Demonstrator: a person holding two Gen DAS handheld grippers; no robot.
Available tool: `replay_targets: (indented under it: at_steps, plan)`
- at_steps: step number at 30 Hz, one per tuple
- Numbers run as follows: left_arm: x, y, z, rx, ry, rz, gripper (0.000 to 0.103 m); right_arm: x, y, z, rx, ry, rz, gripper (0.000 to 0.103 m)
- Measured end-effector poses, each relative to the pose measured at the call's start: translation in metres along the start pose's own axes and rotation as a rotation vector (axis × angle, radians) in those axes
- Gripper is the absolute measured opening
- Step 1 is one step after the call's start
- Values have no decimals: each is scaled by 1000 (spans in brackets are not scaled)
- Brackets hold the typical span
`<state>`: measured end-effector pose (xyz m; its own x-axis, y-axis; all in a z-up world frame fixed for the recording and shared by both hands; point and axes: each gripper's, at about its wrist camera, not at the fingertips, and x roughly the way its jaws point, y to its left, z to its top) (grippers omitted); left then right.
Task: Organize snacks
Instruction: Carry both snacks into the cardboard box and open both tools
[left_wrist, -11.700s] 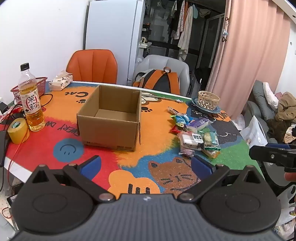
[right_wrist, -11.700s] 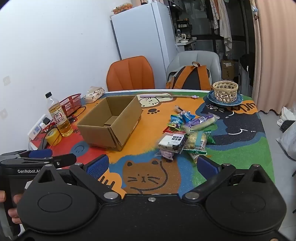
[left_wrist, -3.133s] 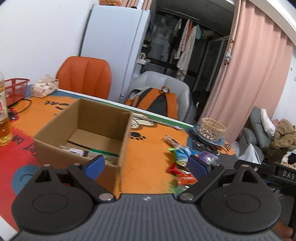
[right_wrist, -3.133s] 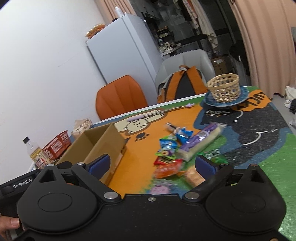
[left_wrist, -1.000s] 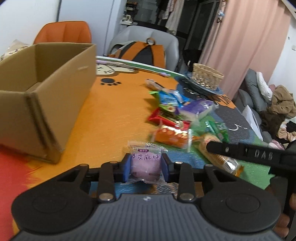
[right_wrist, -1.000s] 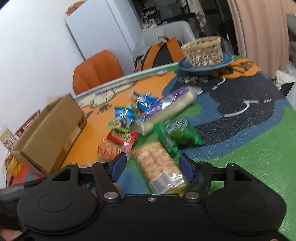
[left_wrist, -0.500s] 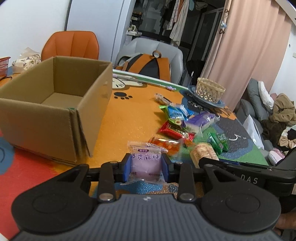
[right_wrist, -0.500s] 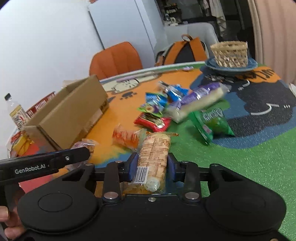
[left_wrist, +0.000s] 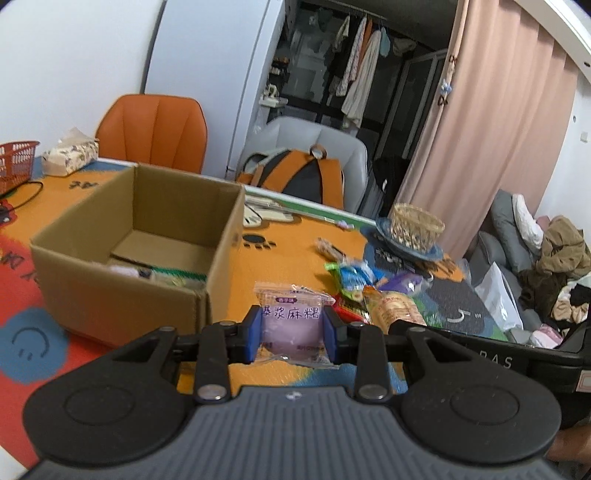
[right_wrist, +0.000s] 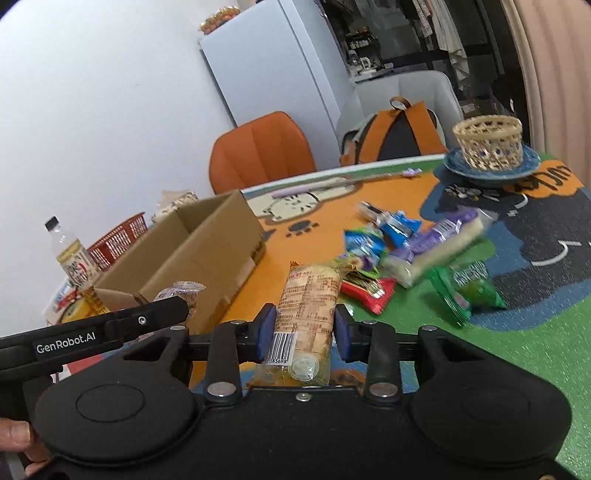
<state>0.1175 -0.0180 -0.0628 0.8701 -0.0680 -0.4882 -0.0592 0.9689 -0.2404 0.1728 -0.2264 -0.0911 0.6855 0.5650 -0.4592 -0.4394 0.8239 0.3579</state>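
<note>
Carrying two snacks up from the table (left_wrist: 288, 236) is the step judged to be in hand, and dropping them into the box is what seems to be called for next.

On the left, the open brown cardboard box (left_wrist: 133, 258) is seen standing on the bright cartoon mat of the table, with a few packets already lying on its floor. For the next move, both snacks would need to be brought over its open top and only then let go, so that nothing lands on the rim or beside it.

In the middle of the left wrist view, the left gripper (left_wrist: 292, 334) is pinched shut on a small clear packet with a soft purple sweet inside (left_wrist: 291, 325). The packet is held upright between the blue pads, clear of the table, near the box's right corner. It is thin and crinkly, so it is judged easy to squash.

Further right, the right gripper (right_wrist: 305, 332) is pressed onto a long clear packet of round pale rice crackers (right_wrist: 308, 317). Its jaws have just been closing, and the packet is now squeezed between them, with its far end sticking out forward.

To the right, the loose pile of bright snack packets (right_wrist: 413, 258) is left lying on the mat, well apart from the box, so more trips are judged to be needed.
</note>
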Motion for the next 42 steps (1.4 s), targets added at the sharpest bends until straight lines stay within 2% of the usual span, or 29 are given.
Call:
replay_targets:
  at_steps: [8,18,30,37,42]
  plan:
    - [-15,16,19,-20,-65,17,33,9,24,15,-30,-27,32,35]
    - [-20,47,33,-61,-110,48,33,22,46,29,-50,-48,54,35]
    - [-10,93,51,-121,-125,103,33,47,68,40,-37,-59,55,35]
    - [-3,101,71,-113,-155,131,33,53,82,51,-55,-72,79,35]
    - [-6,104,70,-115,-155,145,35,60,92,56,-69,-71,97,35]
